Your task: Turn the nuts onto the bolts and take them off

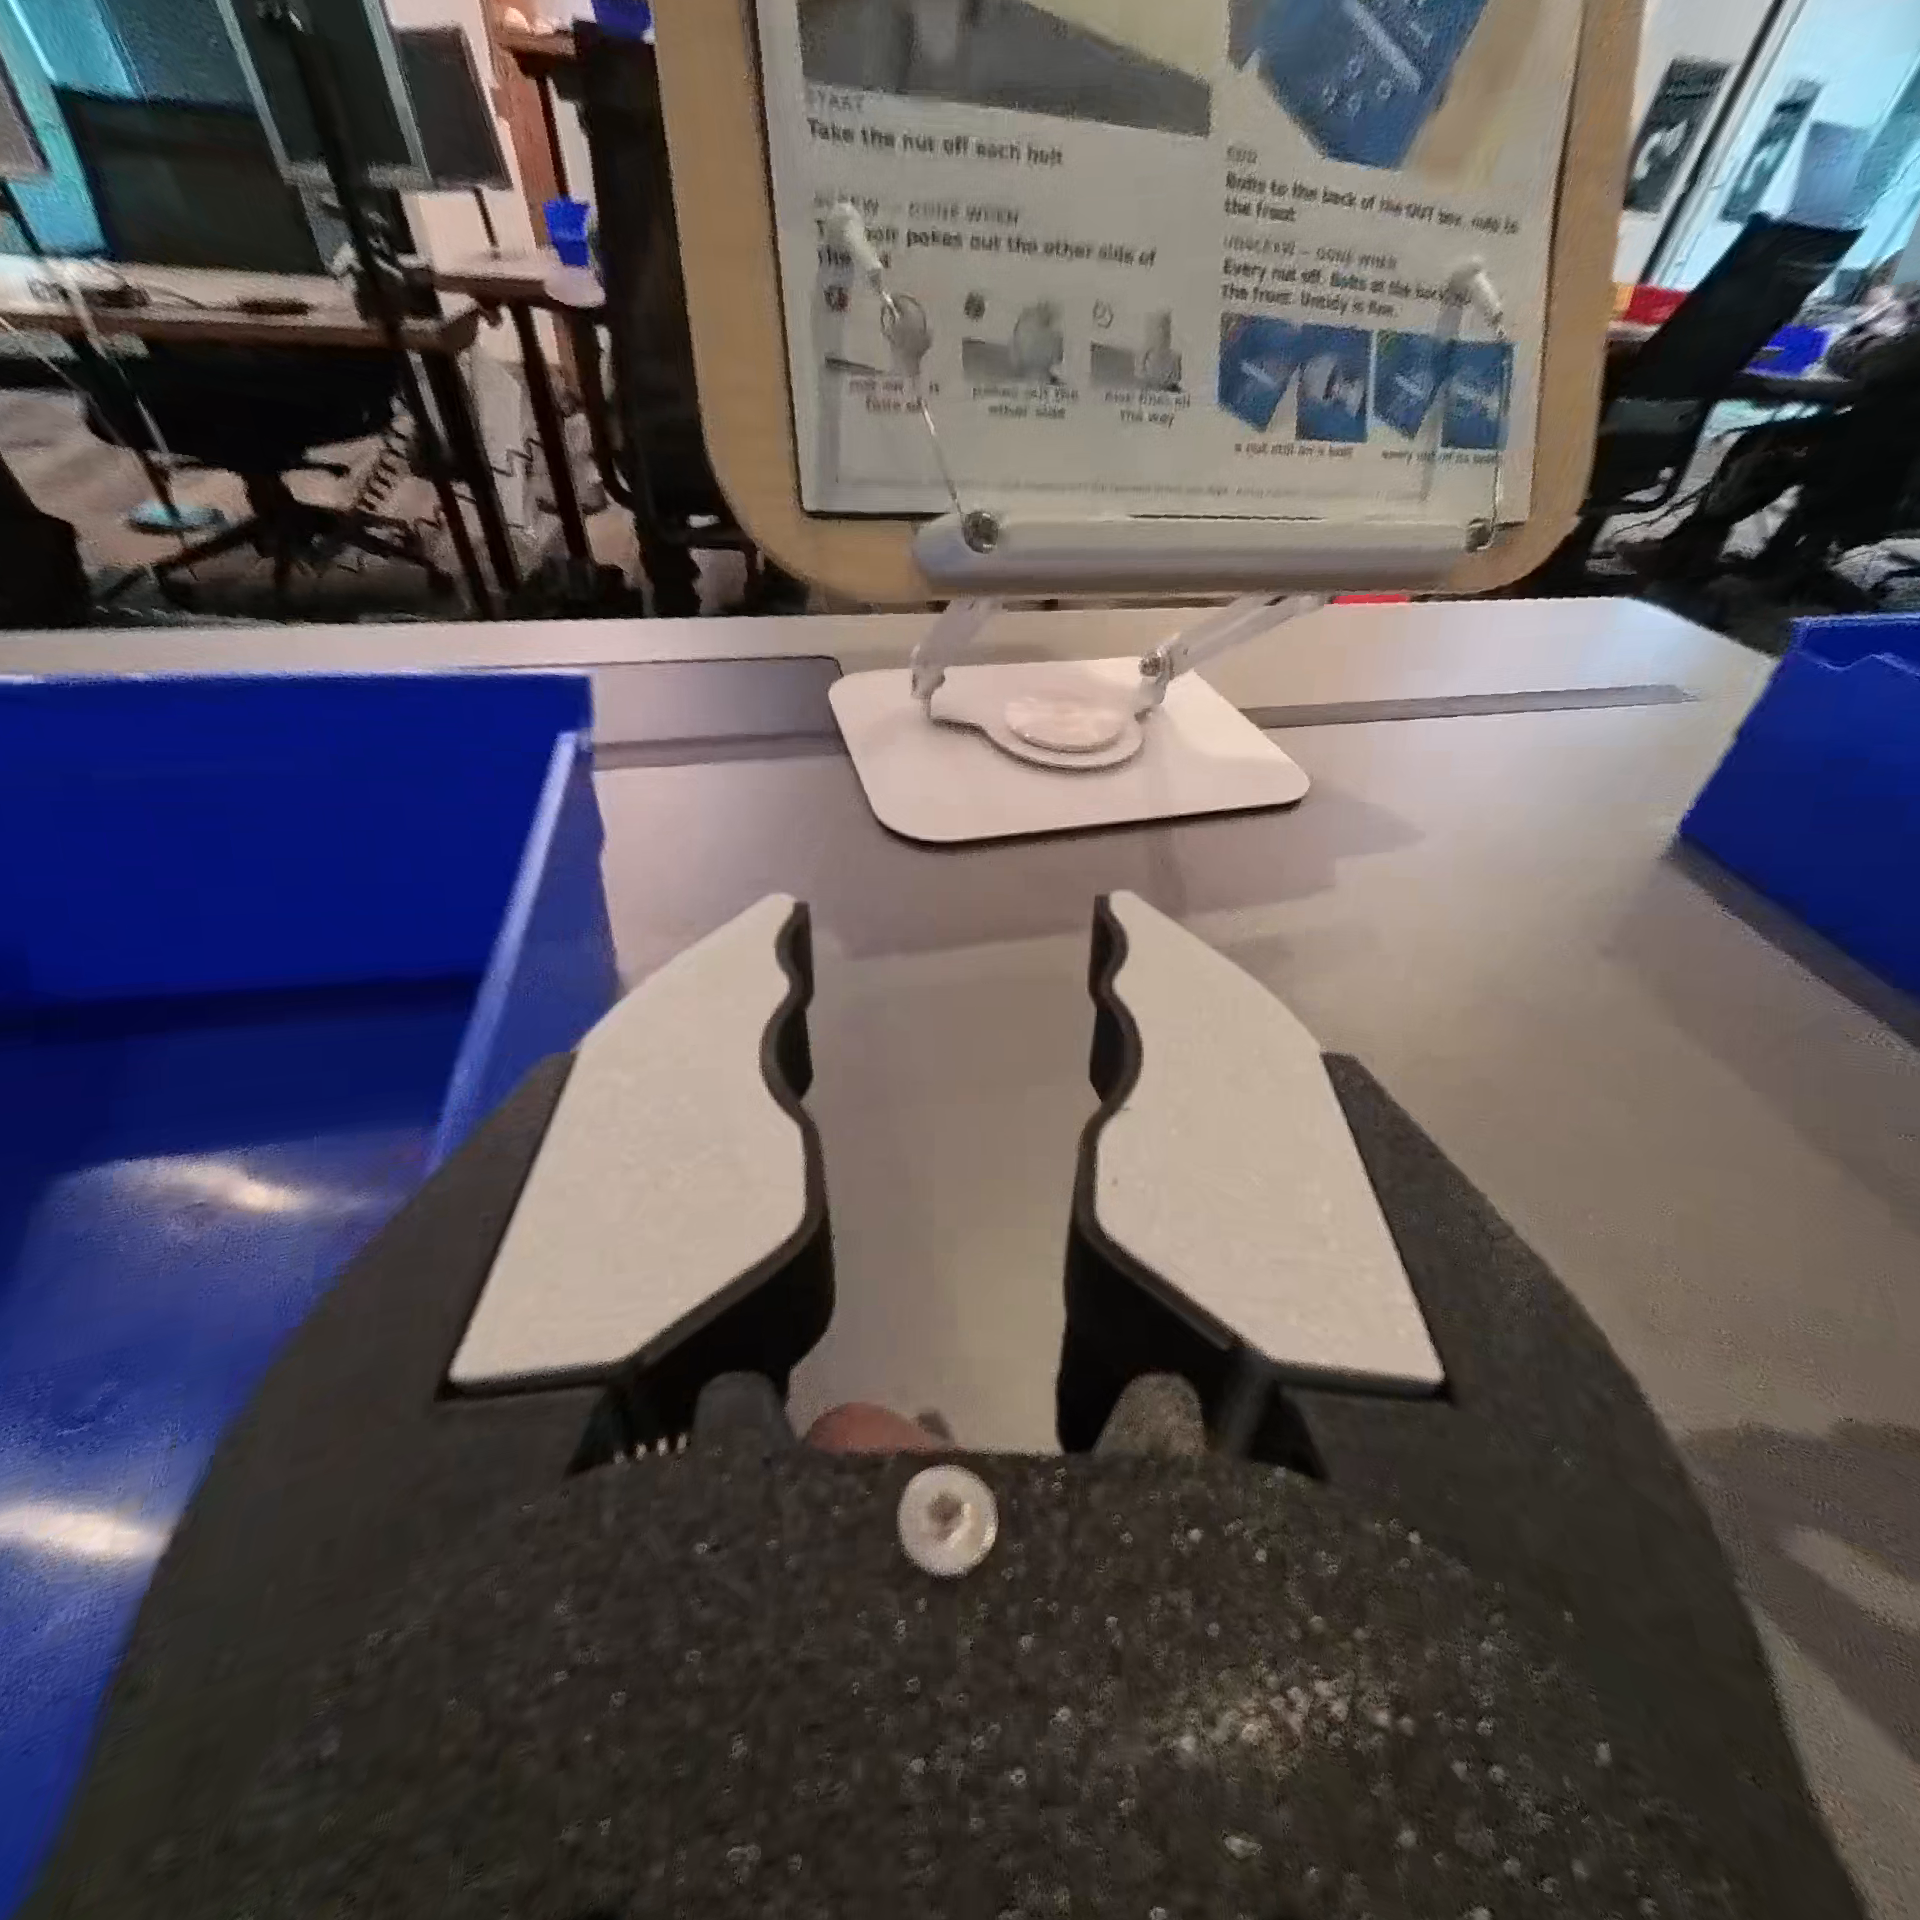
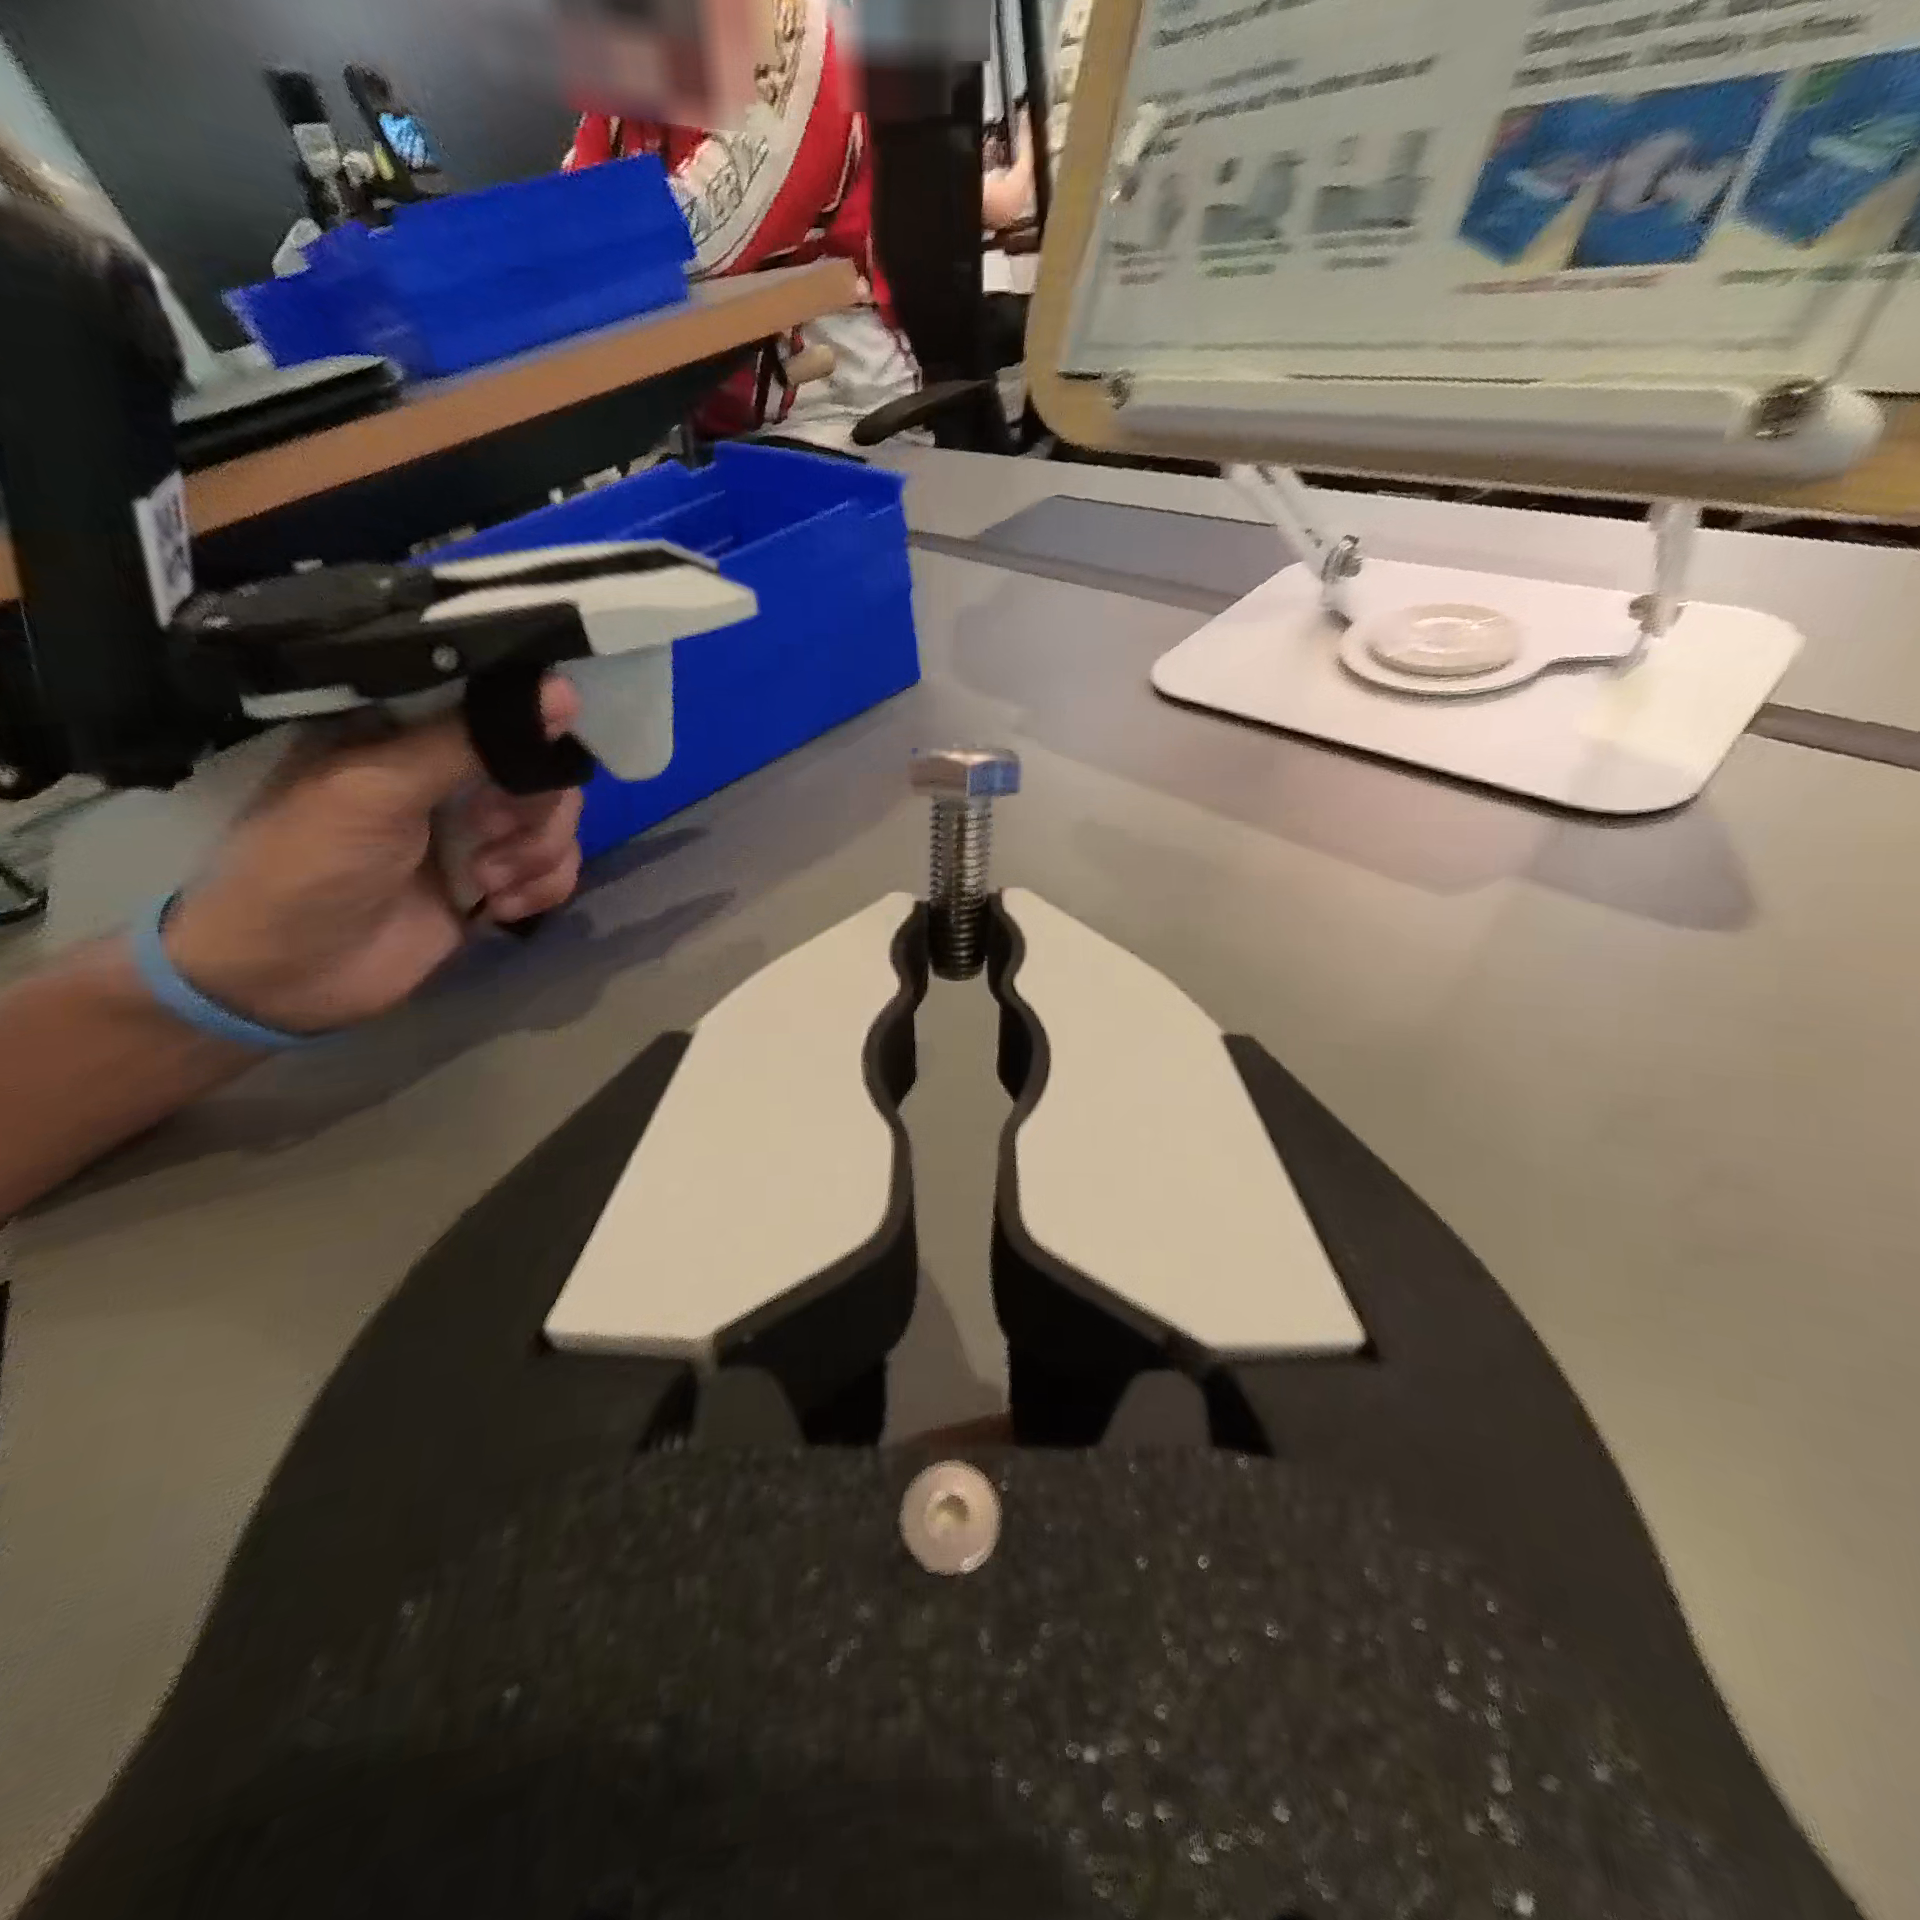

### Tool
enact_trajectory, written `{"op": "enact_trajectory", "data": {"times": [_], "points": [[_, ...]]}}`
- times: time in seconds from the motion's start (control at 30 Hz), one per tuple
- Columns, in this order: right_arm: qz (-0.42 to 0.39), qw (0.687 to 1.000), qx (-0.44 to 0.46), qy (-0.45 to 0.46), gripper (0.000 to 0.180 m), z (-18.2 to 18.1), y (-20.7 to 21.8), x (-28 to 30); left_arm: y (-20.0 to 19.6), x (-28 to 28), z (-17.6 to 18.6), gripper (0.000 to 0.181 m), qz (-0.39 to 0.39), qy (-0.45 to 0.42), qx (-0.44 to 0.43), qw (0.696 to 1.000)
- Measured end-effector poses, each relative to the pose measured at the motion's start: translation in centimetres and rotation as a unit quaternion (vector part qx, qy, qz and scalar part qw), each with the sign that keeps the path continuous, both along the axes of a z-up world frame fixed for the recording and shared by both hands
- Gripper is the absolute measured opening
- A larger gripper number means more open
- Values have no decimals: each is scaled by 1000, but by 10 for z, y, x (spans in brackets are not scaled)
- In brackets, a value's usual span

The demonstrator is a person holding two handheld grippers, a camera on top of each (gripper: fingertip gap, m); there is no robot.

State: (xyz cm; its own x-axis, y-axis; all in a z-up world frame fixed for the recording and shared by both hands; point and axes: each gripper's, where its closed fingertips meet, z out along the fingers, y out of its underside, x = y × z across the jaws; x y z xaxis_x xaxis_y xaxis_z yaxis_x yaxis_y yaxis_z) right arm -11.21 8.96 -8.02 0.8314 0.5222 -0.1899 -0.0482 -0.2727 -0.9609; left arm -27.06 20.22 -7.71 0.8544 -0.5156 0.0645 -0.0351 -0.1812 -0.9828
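My right gripper is shut on a silver bolt. It grips the threaded end, and the hex head points away from me over the grey table. No nut shows on the bolt. My left gripper is open and empty above the table, just right of a blue bin. It also shows in the right wrist view, held in a hand at the left beside the same blue bin. No nut shows in either view.
A white stand holds an instruction board at the table's far middle. A second blue bin sits at the right. Behind are desks, chairs, stacked blue bins and a person in red.
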Motion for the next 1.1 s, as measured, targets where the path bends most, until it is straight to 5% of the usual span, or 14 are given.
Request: {"op": "enact_trajectory", "data": {"times": [0.43,0.53,0.63,0.73,0.83,0.93,1.1], "points": [[-23,999,5,22,10,9,3,13,-23,31,-2,51,-50,48,37,997],[-47,997,58,-34,10,54,0,36,-28,35,2,50,-57,59,57,995],[-153,978,117,-76,10,133,-2,115,-31,36,7,50,-59,66,75,993],[-197,975,57,-89,10,166,10,201,-34,38,9,49,-63,68,80,993],[-234,961,-64,-131,10,140,33,282,-37,42,7,49,-72,67,72,993],[-248,929,-214,-171,10,75,44,343,-36,42,5,49,-72,68,68,993],[-228,873,-381,-203,10,-21,42,373,-32,38,3,49,-71,57,52,994]]}}
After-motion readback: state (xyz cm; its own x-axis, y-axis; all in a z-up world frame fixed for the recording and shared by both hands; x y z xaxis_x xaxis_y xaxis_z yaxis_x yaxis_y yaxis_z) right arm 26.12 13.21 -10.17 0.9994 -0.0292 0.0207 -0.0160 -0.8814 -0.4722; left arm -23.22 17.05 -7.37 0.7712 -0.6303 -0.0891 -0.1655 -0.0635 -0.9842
